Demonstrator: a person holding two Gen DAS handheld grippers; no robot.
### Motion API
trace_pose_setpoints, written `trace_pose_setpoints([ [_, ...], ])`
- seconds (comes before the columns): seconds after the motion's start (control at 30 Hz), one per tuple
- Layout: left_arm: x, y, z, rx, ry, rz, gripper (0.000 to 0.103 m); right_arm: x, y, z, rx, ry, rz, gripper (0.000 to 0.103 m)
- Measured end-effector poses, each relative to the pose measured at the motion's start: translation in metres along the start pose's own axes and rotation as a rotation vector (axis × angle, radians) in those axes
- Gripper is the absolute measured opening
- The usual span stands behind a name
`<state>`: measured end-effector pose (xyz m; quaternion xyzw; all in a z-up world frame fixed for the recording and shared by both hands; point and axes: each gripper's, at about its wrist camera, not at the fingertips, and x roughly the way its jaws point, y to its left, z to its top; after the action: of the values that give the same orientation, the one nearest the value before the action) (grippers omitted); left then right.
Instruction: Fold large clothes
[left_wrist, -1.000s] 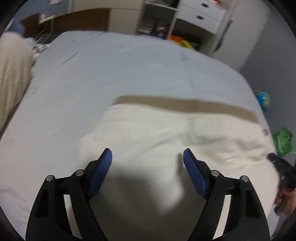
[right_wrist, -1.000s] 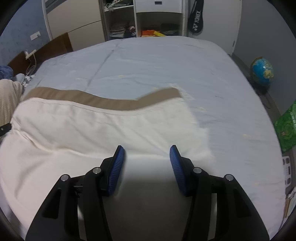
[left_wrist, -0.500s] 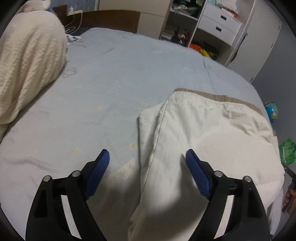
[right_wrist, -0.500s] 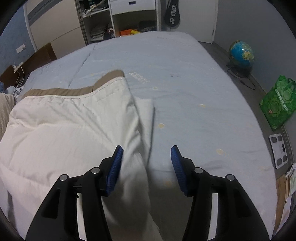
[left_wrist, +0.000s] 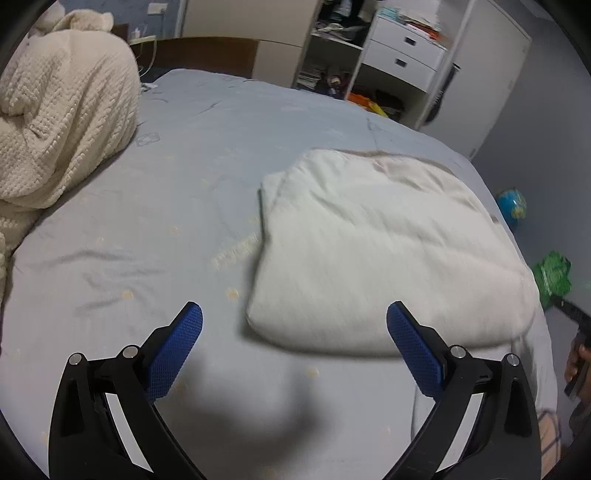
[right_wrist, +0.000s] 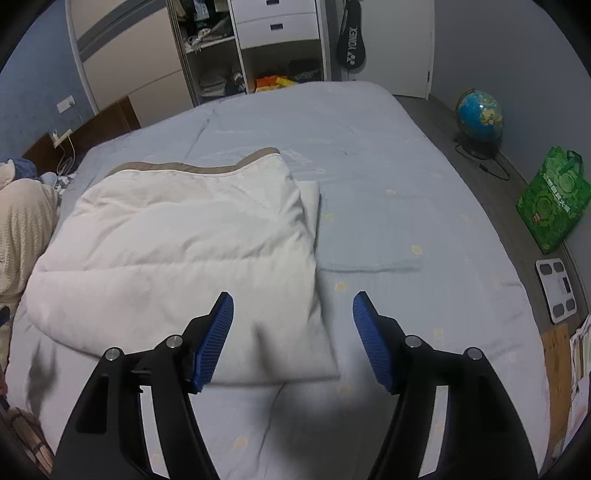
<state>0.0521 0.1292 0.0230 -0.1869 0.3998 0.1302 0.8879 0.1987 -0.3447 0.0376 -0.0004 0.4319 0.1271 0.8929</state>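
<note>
Bedroom, pale blue bed (right_wrist: 388, 229): white quilt (right_wrist: 177, 258) lay folded in layers near its middle. Left tool (left_wrist: 293, 345) and right tool (right_wrist: 291, 334) hung above, both opening, gripping nothing. Further halving possibly remained.

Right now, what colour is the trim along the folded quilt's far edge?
Tan trim on the quilt, clearest in the right wrist view.

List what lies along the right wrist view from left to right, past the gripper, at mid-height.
Cream knitted blanket → folded white quilt with tan trim → bare light-blue bedsheet → green shopping bag on the floor. The globe stands farther back, left of the bag.
</note>
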Motion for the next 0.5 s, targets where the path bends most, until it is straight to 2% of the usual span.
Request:
trace_pose_setpoints([
  [0.17,-0.016,-0.016,-0.027,0.054,-0.009,-0.005,0.096,-0.024,0.011,-0.022,0.002,-0.021,0.021,0.07],
  [0.27,-0.025,-0.02,-0.04,0.062,-0.014,-0.018,0.096,-0.033,0.018,-0.031,0.0,-0.026,0.035,0.075],
  [0.5,-0.032,-0.025,-0.066,0.082,-0.019,-0.038,0.096,-0.047,0.046,-0.068,-0.046,-0.012,0.076,0.079],
])
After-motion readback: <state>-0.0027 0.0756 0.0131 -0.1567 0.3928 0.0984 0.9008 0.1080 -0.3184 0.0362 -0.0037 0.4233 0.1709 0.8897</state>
